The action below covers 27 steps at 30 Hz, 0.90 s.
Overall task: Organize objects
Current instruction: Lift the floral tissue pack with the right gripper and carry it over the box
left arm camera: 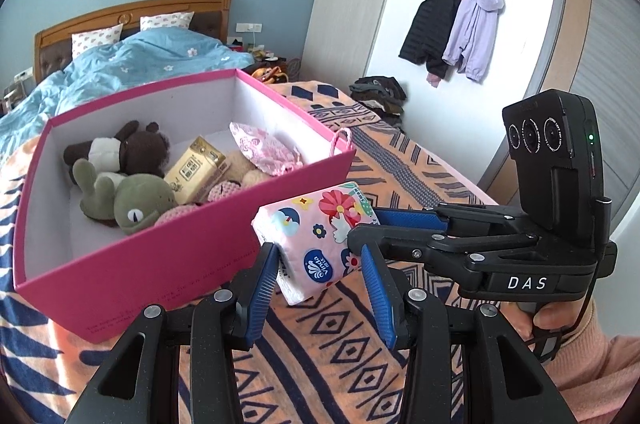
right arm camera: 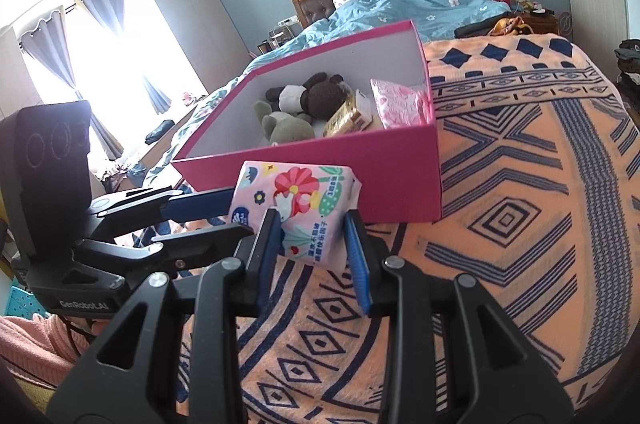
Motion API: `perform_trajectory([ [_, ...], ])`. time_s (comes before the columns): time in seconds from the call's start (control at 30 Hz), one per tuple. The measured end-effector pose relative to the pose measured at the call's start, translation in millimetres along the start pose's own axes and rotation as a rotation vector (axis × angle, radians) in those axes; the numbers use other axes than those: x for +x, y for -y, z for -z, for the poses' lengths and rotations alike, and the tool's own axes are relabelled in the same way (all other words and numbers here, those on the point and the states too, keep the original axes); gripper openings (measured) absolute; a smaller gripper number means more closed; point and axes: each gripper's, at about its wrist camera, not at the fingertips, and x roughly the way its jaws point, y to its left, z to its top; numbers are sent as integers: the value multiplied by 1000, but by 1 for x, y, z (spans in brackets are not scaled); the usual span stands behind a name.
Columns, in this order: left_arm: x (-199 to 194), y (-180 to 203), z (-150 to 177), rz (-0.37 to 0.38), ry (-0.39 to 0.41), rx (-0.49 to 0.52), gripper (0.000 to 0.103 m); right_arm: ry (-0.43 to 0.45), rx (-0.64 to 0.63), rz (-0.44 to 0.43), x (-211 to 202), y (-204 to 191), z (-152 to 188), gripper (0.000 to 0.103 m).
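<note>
one tissue pack [left arm camera: 316, 236], long axis level, running crosswise between the two tongs, raised above the blanket [right arm camera: 520, 224] beside the pink box [left arm camera: 160, 264] near edge; left gripper [left arm camera: 320, 264] and right gripper [right arm camera: 312, 228] both clamped on it. box held two plush toys.

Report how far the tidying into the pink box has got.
Done: the brown plush, green plush, yellow carton and pink pouch lie in the pink box. In hand: the left gripper and right gripper both clamp the tissue pack, clear of the blanket. Left: dropping it in.
</note>
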Motion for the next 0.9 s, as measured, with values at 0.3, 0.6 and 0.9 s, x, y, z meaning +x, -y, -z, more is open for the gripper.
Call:
perform_trajectory([
  [0.3, -1, -1, -12, -11, 22, 13, 43, 23, -17, 0, -4, -2, -11, 36],
  [0.6, 1, -3, -20, -19, 29, 16, 43, 35, -21, -1, -5, -1, -19, 36],
  [0.9, 2, -6, -30, -31, 43, 21, 43, 44, -27, -1, -3, -1, -28, 36],
])
